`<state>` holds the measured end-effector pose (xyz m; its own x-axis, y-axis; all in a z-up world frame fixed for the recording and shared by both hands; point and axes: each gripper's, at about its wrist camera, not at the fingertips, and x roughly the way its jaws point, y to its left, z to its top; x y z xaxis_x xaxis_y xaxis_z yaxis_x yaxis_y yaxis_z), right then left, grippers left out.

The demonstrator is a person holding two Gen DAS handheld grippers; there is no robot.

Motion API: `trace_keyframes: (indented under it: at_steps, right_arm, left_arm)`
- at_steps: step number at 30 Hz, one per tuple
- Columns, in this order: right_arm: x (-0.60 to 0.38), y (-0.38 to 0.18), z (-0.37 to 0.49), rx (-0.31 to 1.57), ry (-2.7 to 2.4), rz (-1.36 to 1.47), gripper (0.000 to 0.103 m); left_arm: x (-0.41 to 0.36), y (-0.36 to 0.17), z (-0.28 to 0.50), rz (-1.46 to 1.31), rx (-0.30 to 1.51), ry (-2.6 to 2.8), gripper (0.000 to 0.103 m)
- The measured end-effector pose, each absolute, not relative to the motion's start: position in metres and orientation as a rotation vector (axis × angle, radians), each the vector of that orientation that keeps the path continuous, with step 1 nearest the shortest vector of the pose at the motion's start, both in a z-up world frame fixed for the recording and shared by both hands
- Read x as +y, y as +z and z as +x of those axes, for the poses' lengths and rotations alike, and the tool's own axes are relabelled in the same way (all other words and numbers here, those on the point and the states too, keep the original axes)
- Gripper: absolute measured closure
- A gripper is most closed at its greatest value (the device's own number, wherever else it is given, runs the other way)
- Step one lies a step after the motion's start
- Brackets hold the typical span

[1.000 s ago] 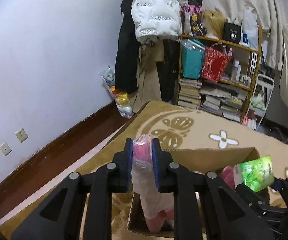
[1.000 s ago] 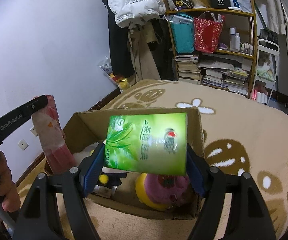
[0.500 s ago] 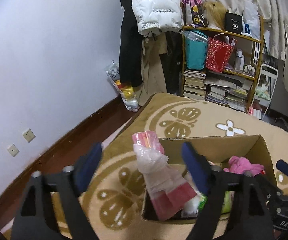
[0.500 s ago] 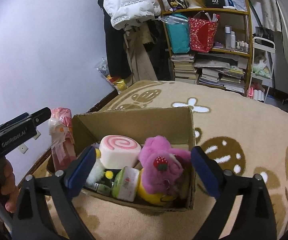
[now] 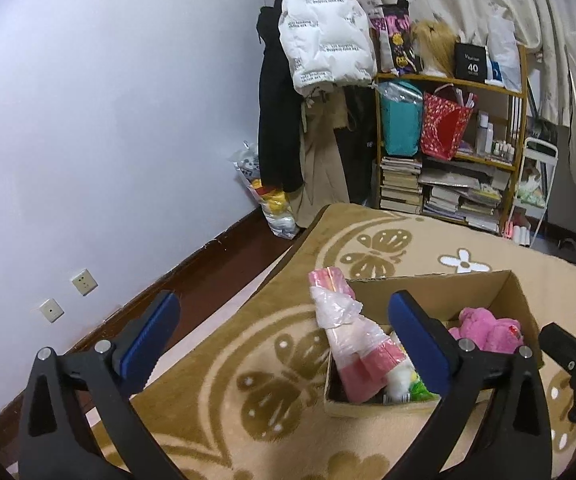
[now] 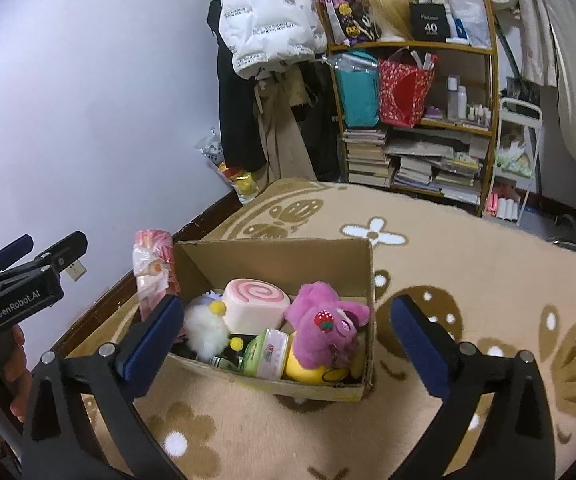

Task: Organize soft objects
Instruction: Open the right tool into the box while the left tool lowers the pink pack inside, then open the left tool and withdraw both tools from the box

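An open cardboard box (image 6: 271, 258) stands on the rug and also shows in the left wrist view (image 5: 440, 292). It holds a pink swirl cushion (image 6: 255, 306), a purple plush (image 6: 324, 322), a white fluffy toy (image 6: 205, 330), a yellow plush (image 6: 308, 370) and the green tissue pack (image 6: 265, 354). A pink plastic-wrapped pack (image 5: 350, 340) leans in the box's left end, its top above the rim (image 6: 151, 264). My left gripper (image 5: 283, 340) is open and empty, back from the box. My right gripper (image 6: 288, 338) is open and empty above the box's near side.
A beige rug (image 6: 468, 264) with brown butterfly patterns covers the floor. A bookshelf (image 6: 416, 128) with books and bags stands at the back, coats (image 6: 267, 80) hang beside it. A purple wall (image 5: 107, 140) with sockets runs along the left.
Both grippers opened and drew back. The left let go of the pink pack, which now leans in the box. The right dropped the green tissue pack into the box.
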<state>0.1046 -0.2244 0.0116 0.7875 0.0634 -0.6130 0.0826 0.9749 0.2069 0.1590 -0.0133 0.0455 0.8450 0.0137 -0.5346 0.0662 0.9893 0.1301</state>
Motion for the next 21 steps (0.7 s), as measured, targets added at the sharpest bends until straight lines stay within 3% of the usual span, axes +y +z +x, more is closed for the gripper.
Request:
trace_keyframes:
  at_steps: [21]
  right_arm:
    - [-0.210,0.068,0.013,0.579,-0.033,0.191,0.000]
  left_arm:
    - [0.026,0.063,0.050,0.111,0.539,-0.026,0.000]
